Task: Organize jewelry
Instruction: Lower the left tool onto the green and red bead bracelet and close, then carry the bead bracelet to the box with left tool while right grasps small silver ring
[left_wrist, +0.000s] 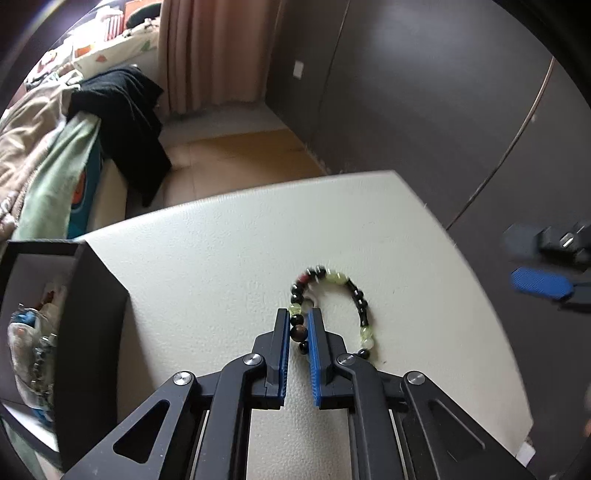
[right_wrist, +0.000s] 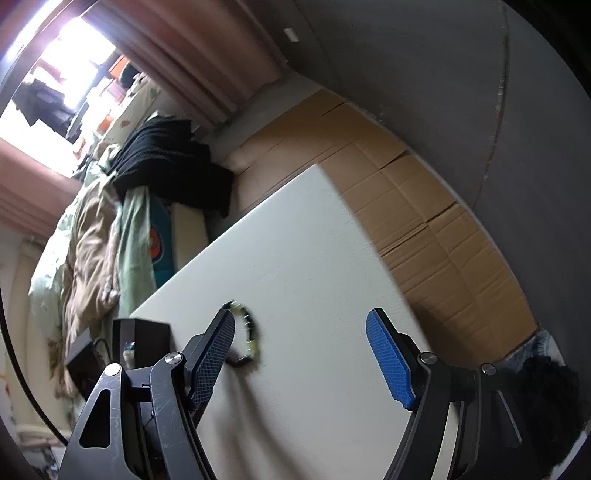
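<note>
Left wrist view, left tongs (left_wrist: 298, 320) pinching bracelet (left_wrist: 330, 310), table (left_wrist: 221, 258) edge well beyond.

Beyond the white table (left_wrist: 229, 236), a black garment (left_wrist: 125, 122) drapes rumpled bedding (left_wrist: 33, 155) beside pink curtains (left_wrist: 207, 51).

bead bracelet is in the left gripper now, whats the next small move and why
Probably lift it straight up. The left gripper is shut on the bead bracelet, whose loop lies flat on the white table. Raising it clears the table before carrying it to the dark box alongside. The right gripper is open, holding nothing.
</note>
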